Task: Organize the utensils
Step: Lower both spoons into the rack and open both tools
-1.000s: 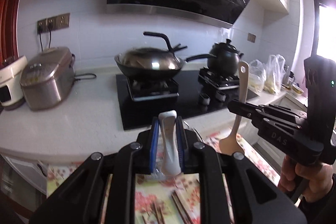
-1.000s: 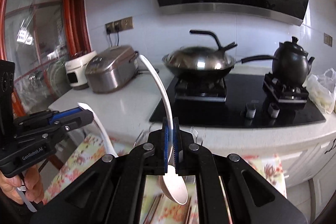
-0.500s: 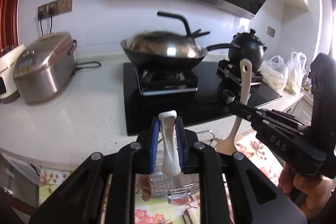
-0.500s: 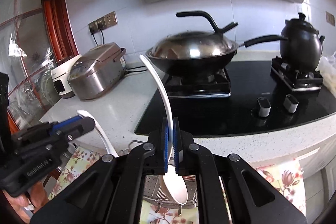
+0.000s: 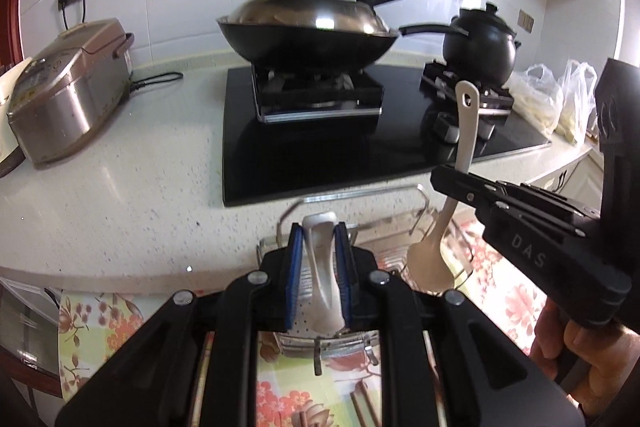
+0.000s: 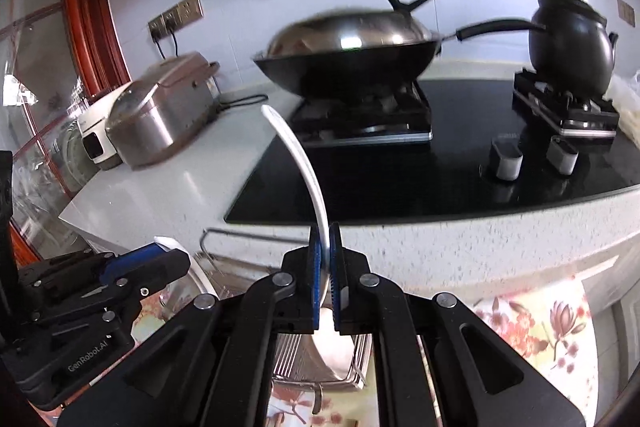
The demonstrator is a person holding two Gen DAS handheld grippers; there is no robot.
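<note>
My left gripper (image 5: 319, 231) is shut on the thick handle of a white spoon (image 5: 320, 267), which points up between the blue pads. My right gripper (image 6: 325, 231) is shut on the thin handle of a long beige spoon (image 6: 304, 163), with its bowl (image 6: 334, 343) hanging below the jaws. The left wrist view shows that beige spoon (image 5: 466, 131) upright at the right. Both grippers hover side by side over a metal wire basket (image 5: 416, 195) with a perforated steel insert, which stands in front of the counter. The left gripper (image 6: 172, 259) appears at the left of the right wrist view.
A white counter (image 5: 120, 195) carries a black hob (image 5: 304, 163) with a lidded wok (image 5: 308, 27), a black clay pot (image 5: 480, 47), a rice cooker (image 5: 68, 91) and plastic bags (image 5: 560, 99). A flowered cloth (image 5: 500, 287) with chopsticks (image 5: 360, 407) lies below.
Both grippers have come down and closer to the counter with their spoons still held. The wire basket has come into view beneath them.
</note>
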